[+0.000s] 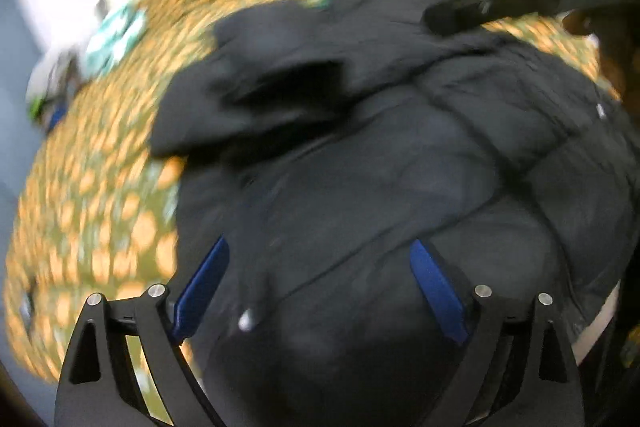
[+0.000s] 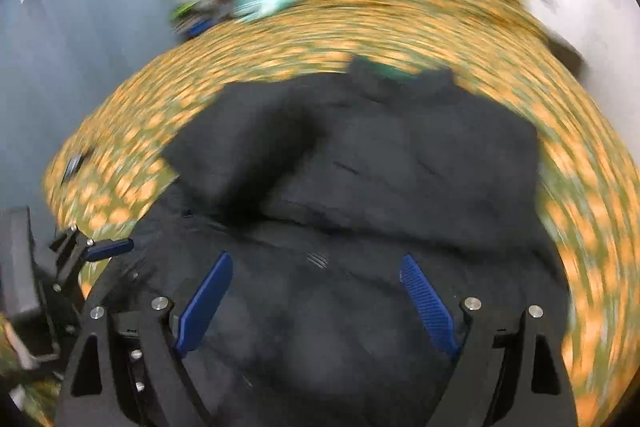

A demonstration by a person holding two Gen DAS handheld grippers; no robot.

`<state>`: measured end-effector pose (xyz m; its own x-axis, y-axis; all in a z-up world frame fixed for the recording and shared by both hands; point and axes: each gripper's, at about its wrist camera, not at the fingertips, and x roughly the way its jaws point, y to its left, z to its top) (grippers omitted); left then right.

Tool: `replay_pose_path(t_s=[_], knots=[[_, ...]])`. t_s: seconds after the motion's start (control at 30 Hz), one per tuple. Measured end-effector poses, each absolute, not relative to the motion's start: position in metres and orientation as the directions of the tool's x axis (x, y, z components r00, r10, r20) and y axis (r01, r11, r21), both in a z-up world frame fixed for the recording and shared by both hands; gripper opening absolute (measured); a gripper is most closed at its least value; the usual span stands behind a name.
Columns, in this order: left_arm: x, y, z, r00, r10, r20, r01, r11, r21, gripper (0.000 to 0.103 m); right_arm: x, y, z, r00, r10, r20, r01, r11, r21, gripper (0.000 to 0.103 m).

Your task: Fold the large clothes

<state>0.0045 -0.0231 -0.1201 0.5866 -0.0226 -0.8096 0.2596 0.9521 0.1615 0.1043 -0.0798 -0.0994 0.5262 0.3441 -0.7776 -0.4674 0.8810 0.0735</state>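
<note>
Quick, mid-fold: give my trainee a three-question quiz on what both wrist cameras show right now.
1. True or false: the left gripper is clamped on cloth.
2. What colour is the jacket? A red, B black, C white.
3. Fill in: the jacket lies on an orange-and-green patterned ____.

Key: 1 false, its jaws stand open above the jacket, as do the right gripper's. 2 B. 3 bedspread.

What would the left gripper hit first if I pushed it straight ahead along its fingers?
Most likely the black jacket: the left gripper is open and angled down over the dark padded fabric, with nothing between the fingers. The picture is blurred, so how far off it lies is unclear.
</note>
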Motion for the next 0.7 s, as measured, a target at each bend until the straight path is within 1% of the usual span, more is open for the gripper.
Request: replay_pose_path(t_s=[0.03,0.1,0.17,0.2,0.23,0.27,0.3,0.33,0.37,0.4,0.43,0.47,0.53,0.57,0.6,0.63,0.67,0.7], knots=[[0.004,-0.011,-0.118,0.583,-0.019,-0.812,0.214,0.968,0.131,0.093,0.109,-0.051,-0.102,0.524,0.349,-0.777,-0.535,0.845,0.018,0.089],[-0.001,0.009,-0.114,0.584,-0.010,-0.812,0.143,0.986,0.090,0.093,0.116,0.002,-0.115,0.555,0.277,-0.784,-0.608,0.779,-0.155,0.089],[-0.003,0.027,-0.111,0.581,-0.007,-0.814,0.082,0.995,0.050,0.093,0.125,0.040,-0.135,0.658,0.141,-0.740,-0.587,0.712,-0.386,0.089],[-0.004,0.032,-0.110,0.581,-0.006,-0.814,0.064,0.997,0.038,0.093,0.129,0.048,-0.141,0.696,0.104,-0.710,-0.560,0.697,-0.447,0.089],[-0.007,0.036,-0.109,0.586,-0.004,-0.811,0.049,0.998,0.030,0.093,0.136,0.049,-0.141,0.728,0.090,-0.680,-0.525,0.711,-0.468,0.085],[-0.008,0.035,-0.109,0.590,0.001,-0.807,0.042,0.999,0.032,0.093,0.143,0.040,-0.134,0.728,0.116,-0.676,-0.505,0.757,-0.414,0.061],[-0.011,0.036,-0.109,0.594,0.005,-0.804,0.038,0.999,0.035,0.093,0.149,0.030,-0.128,0.718,0.134,-0.683,-0.481,0.805,-0.347,0.042],[-0.015,0.036,-0.110,0.598,0.008,-0.801,0.036,0.999,0.037,0.093,0.157,0.010,-0.116,0.715,0.136,-0.685,-0.409,0.877,-0.252,0.030],[-0.015,0.039,-0.111,0.597,0.005,-0.802,0.036,0.999,0.033,0.093,0.161,-0.017,-0.104,0.705,0.191,-0.683,-0.353,0.930,-0.105,0.029],[-0.016,0.040,-0.112,0.594,0.000,-0.804,0.036,0.999,0.027,0.093,0.163,-0.039,-0.097,0.699,0.234,-0.676,-0.312,0.950,0.006,0.028],[-0.017,0.039,-0.115,0.586,-0.009,-0.810,0.038,0.999,0.016,0.093,0.163,-0.072,-0.090,0.698,0.284,-0.657,-0.236,0.958,0.163,0.027],[-0.014,0.041,-0.115,0.581,-0.014,-0.814,0.038,0.999,0.010,0.093,0.162,-0.097,-0.088,0.700,0.318,-0.640,-0.173,0.944,0.279,0.027],[-0.015,0.042,-0.115,0.578,-0.026,-0.816,0.040,0.999,-0.003,0.093,0.152,-0.163,-0.103,0.710,0.377,-0.594,0.023,0.832,0.555,0.027],[-0.015,0.041,-0.114,0.579,-0.032,-0.815,0.041,0.999,-0.010,0.093,0.145,-0.190,-0.119,0.709,0.386,-0.590,0.122,0.757,0.642,0.027],[-0.014,0.042,-0.113,0.580,-0.038,-0.813,0.042,0.999,-0.016,0.093,0.140,-0.206,-0.133,0.697,0.391,-0.601,0.184,0.712,0.678,0.027],[-0.014,0.039,-0.112,0.582,-0.047,-0.812,0.045,0.999,-0.025,0.093,0.135,-0.219,-0.148,0.674,0.386,-0.630,0.249,0.684,0.685,0.030],[-0.015,0.038,-0.110,0.583,-0.051,-0.811,0.048,0.998,-0.028,0.093,0.128,-0.229,-0.161,0.642,0.369,-0.671,0.309,0.677,0.668,0.031],[-0.015,0.037,-0.110,0.583,-0.052,-0.811,0.051,0.998,-0.027,0.093,0.123,-0.234,-0.169,0.617,0.369,-0.695,0.335,0.676,0.656,0.035]])
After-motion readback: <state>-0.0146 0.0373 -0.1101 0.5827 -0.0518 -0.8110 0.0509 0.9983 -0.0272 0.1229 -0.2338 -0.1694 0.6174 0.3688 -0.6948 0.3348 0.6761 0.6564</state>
